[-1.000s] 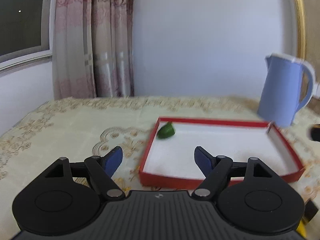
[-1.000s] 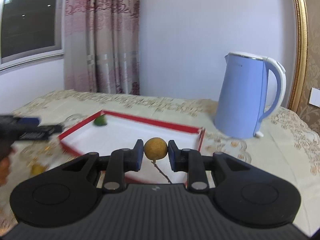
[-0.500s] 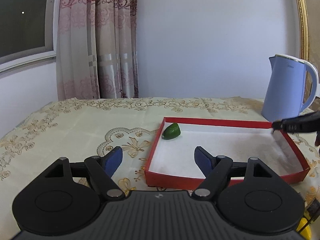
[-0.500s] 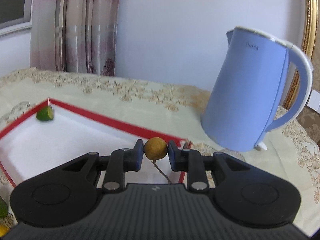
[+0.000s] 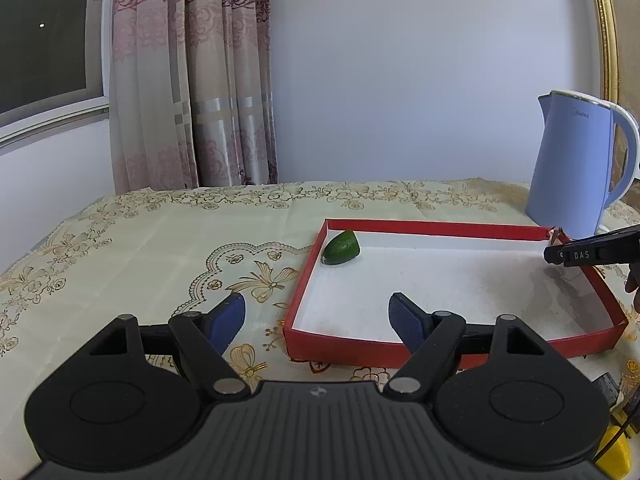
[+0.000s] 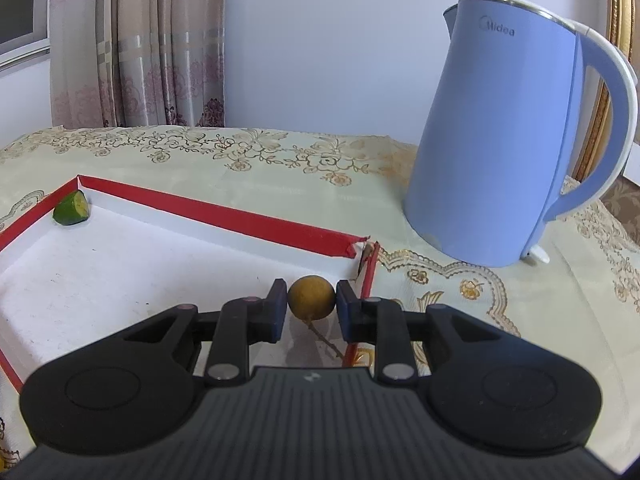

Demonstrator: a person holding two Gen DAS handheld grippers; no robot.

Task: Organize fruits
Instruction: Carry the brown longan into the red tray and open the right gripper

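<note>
You get bright, even daylight in both views, with the wall lit flat and shadows soft. The window at far left reads dark. Fisheye bending curves the curtain and picture edges; corners vignette. Focus is sharp, no motion blur.

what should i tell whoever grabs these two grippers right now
Left gripper: open, holding nothing, near the tray's near left corner.
Right gripper: shut on the round yellow-brown fruit, stem hanging, over the far right corner of the red tray, beside the blue kettle.
Done: green fruit piece lies in the tray's far left corner.
Left: set the held fruit in the tray; something yellow shows at the left view's bottom right edge, unclear what.
</note>
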